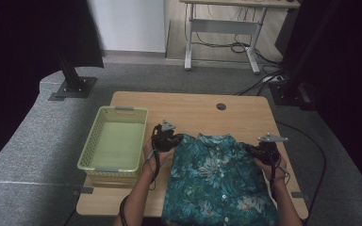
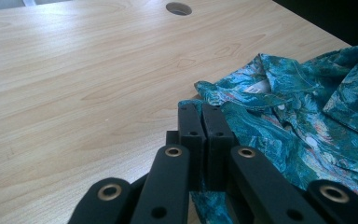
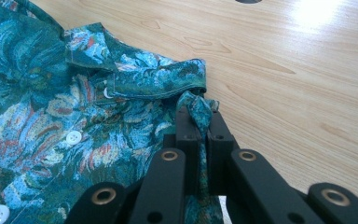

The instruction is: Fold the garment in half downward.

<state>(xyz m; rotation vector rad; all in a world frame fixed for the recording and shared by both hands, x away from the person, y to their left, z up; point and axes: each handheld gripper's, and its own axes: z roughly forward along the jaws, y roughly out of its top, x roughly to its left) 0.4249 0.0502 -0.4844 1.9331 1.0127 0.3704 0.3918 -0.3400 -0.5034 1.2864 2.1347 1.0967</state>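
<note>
The teal floral shirt (image 1: 219,181) lies front up on the near half of the counter (image 1: 188,106), hem toward me, collar pointing away. I judge it light, limp and a little slippery, so the stitched shoulder seams are the best hold. My left gripper (image 2: 202,122) has its fingers (image 2: 190,133) closed on the left shoulder edge; my right gripper (image 3: 203,128) pinches a fold of the right shoulder. A green basket (image 1: 114,141) sits beside it.
</note>
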